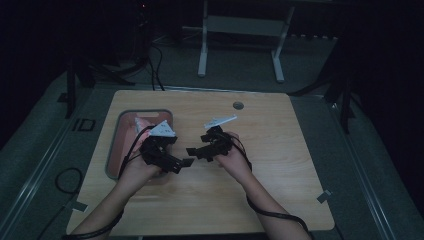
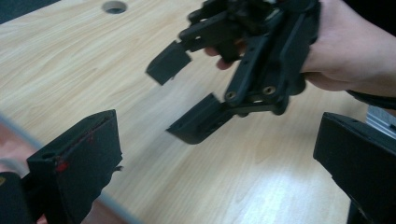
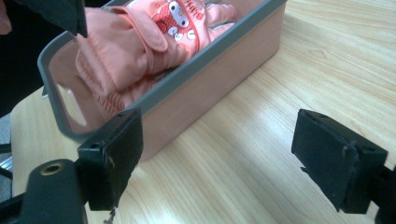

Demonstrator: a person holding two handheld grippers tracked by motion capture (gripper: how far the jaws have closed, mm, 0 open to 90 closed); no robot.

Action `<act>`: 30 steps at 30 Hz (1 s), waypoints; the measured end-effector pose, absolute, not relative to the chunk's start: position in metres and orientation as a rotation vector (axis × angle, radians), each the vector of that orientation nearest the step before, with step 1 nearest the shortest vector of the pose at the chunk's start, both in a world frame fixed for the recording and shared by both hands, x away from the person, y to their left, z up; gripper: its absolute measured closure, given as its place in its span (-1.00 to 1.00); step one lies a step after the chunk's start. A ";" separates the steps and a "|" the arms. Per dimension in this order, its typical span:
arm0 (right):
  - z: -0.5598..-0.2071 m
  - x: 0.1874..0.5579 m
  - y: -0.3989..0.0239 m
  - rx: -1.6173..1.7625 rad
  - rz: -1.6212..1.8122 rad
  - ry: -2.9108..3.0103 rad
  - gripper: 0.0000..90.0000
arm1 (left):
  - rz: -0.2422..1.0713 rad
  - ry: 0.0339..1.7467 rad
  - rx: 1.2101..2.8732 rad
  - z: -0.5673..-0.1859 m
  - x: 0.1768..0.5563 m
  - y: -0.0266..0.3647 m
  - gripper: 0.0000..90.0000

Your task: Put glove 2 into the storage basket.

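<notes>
The pink glove [image 3: 140, 42] lies in the pink bin [image 1: 116, 150] at the left of the high view, its length along the bin. The left gripper [image 1: 186, 163] is nearer, beside the bin; both it and the right gripper [image 1: 192, 151] have jaws wide apart, holding nothing, above the table [image 1: 280, 150].

- The bin [image 1: 114, 150] sits on the bench [image 1: 280, 150], toward its left edge.
- The glove [image 3: 144, 42] lies inside the bin.
- The left gripper [image 1: 186, 162] is just right of the bin.
- The right gripper [image 1: 191, 151] lies farther right.

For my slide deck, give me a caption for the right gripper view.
Open right claw facing a pink bin holding a pink glove on a wooden table.
</notes>
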State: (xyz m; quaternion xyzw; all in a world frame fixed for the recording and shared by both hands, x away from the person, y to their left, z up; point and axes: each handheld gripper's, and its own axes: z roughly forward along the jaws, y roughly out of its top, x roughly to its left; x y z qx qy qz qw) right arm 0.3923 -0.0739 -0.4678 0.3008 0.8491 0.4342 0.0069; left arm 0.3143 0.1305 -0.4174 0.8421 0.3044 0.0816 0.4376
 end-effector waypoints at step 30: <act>-0.511 0.369 -0.133 0.859 1.357 2.660 -0.69 | 0.094 0.529 2.178 -0.477 0.289 0.063 -0.98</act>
